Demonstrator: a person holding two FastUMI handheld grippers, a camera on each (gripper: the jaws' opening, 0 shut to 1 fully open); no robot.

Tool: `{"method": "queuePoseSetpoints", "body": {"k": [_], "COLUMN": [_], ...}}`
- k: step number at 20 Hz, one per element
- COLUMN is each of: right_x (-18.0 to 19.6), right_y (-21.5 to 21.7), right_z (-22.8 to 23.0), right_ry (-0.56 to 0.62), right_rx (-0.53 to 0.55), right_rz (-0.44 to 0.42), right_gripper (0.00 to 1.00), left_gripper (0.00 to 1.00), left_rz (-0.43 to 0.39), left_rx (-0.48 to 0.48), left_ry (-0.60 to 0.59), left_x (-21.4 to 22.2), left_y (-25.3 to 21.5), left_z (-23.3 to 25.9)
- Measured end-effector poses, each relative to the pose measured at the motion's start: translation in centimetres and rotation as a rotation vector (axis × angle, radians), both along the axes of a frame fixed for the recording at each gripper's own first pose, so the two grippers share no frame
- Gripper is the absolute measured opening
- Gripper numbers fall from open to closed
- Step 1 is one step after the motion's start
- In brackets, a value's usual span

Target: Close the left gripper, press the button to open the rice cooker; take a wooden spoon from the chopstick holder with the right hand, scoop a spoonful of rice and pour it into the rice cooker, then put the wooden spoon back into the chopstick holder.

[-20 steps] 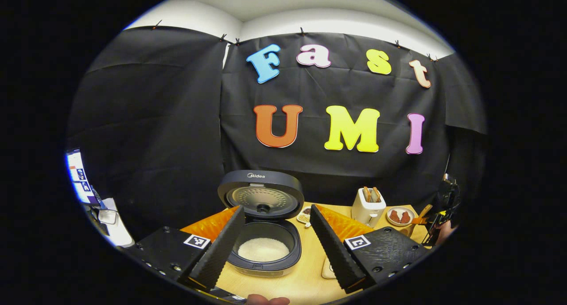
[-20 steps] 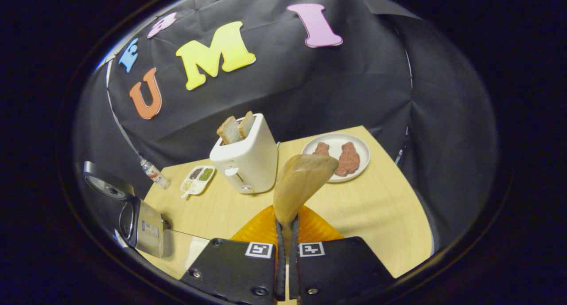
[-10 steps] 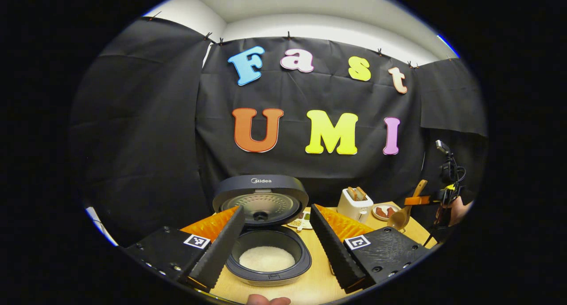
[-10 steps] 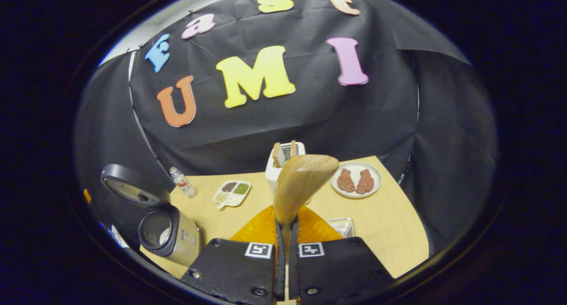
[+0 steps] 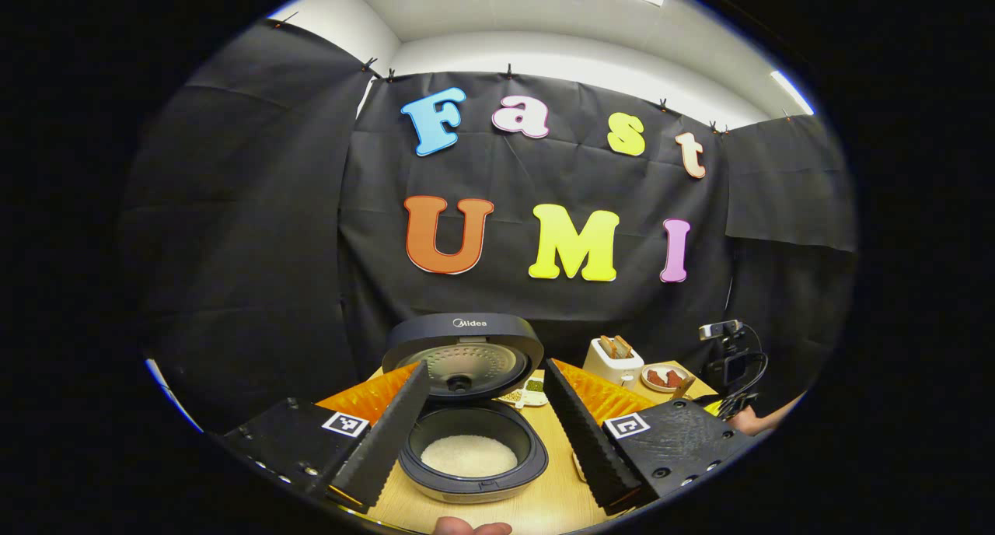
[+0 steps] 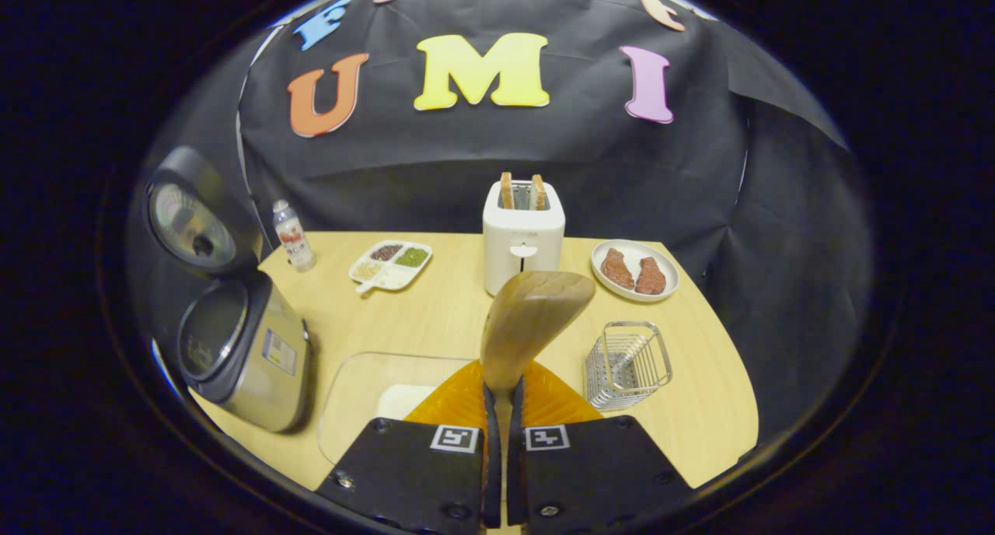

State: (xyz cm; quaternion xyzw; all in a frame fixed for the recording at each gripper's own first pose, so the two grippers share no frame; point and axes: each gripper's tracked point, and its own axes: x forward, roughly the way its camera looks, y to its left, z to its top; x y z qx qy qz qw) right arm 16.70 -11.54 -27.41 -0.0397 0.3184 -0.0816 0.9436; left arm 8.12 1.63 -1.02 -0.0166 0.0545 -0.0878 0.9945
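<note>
The rice cooker (image 5: 474,473) stands open with its lid (image 5: 463,347) up and white rice in its pot. My left gripper (image 5: 486,365) is open, one finger on each side of the pot, just short of it. My right gripper (image 6: 501,393) is shut on the handle of the wooden spoon (image 6: 532,315), whose bowl points up and forward. The wire chopstick holder (image 6: 628,364) stands to the right of the spoon. A glass dish (image 6: 365,399) holding rice lies just left of the right gripper. The rice cooker (image 6: 247,352) is at the far left of the right gripper view.
A white toaster (image 6: 522,236) with two bread slices stands at the back centre of the wooden table (image 6: 699,410). A plate (image 6: 633,269) with two meat pieces, a divided seasoning tray (image 6: 390,264) and a small bottle (image 6: 293,236) sit nearby. The other gripper (image 5: 727,368) shows at the right.
My right gripper has swung down and levelled with the spoon, bringing the glass dish and wire holder into its view. The left gripper stays open and has drifted slightly.
</note>
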Motion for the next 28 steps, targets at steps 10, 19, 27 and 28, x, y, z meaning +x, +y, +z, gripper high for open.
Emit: {"method": "queuePoseSetpoints", "body": {"k": [10,19,27,28], "right_x": [-1.1,-0.9,-1.2,-1.2], "right_y": [5.8,9.8,4.5,3.6], "right_z": [-3.9,-3.6,-3.5,-3.1], "right_ry": [0.038,0.081,0.049,0.035], "right_rx": [0.129,0.585,0.94,0.974], "right_rz": [0.078,0.024,-0.209,-0.229], "right_gripper": [0.08,0.08,0.08,0.08], "left_gripper": [0.95,0.95,0.95,0.95], "left_rz": [0.067,0.127,0.158,0.158], "left_rx": [-0.007,-0.079,-0.079,-0.08], "left_ry": [0.062,0.106,0.098,0.097], "left_x": [-2.6,-4.7,-5.1,-5.2], "left_y": [0.9,0.4,0.2,0.0], "left_z": [-1.5,-2.5,-1.9,-1.8]}}
